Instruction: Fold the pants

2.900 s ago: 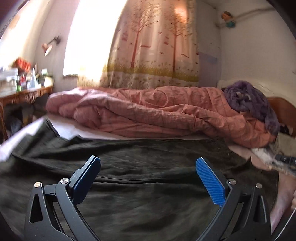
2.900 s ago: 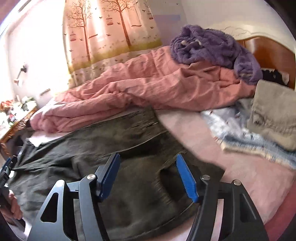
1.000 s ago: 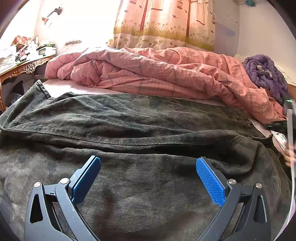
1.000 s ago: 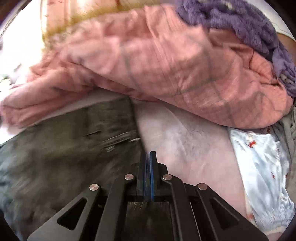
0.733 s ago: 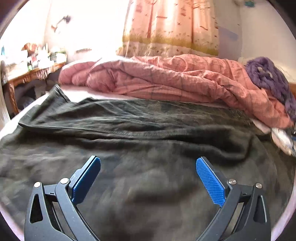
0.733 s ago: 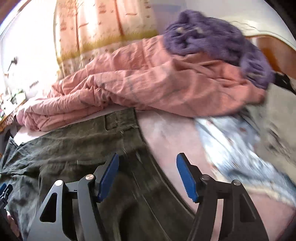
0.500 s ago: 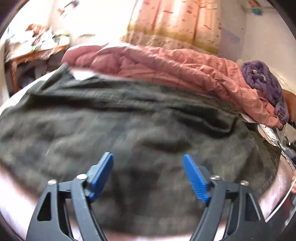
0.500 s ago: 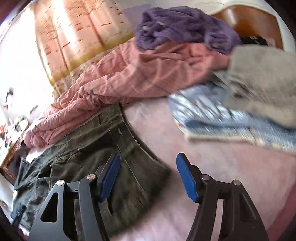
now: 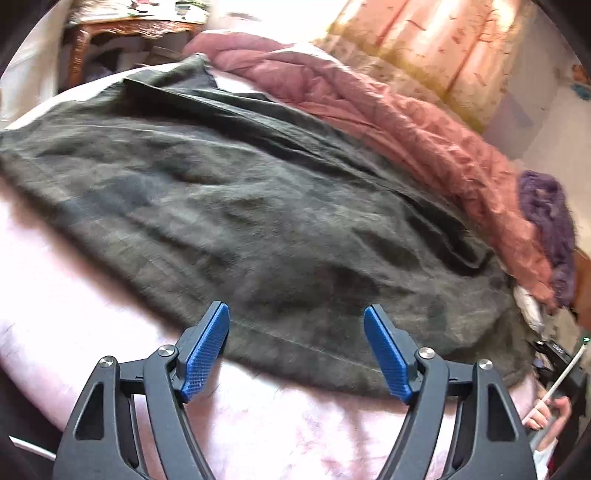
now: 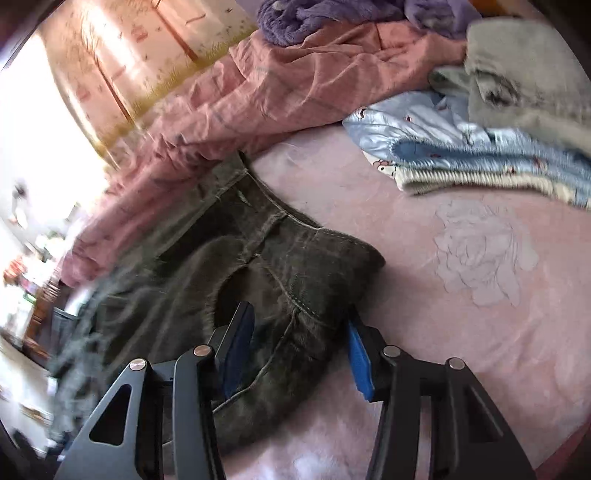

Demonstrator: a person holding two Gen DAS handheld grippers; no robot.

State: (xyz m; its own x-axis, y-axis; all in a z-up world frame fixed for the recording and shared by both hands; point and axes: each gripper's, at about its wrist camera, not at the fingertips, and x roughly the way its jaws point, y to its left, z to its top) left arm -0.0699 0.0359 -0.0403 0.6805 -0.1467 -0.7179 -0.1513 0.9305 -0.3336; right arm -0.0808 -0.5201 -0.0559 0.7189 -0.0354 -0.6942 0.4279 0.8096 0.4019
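Note:
Dark olive pants lie spread across the pink bed sheet. In the left wrist view my left gripper hovers over the pants' near edge. Its jaws are opening, and the seam of that edge lies between the blue pads without being pinched. In the right wrist view the pants' waist end sits under my right gripper. Its jaws are closing around a bunched corner of the fabric. The pads stand just beside the cloth and do not clamp it.
A crumpled pink quilt runs along the far side of the pants, with a purple blanket on it. A folded blue cloth and a grey garment lie right of the waist. A wooden desk stands beyond the bed.
The left gripper drew back to the pants' near edge, rolled and narrowed somewhat. The right gripper went from shut to open, swung to the near waist corner and is narrowing again.

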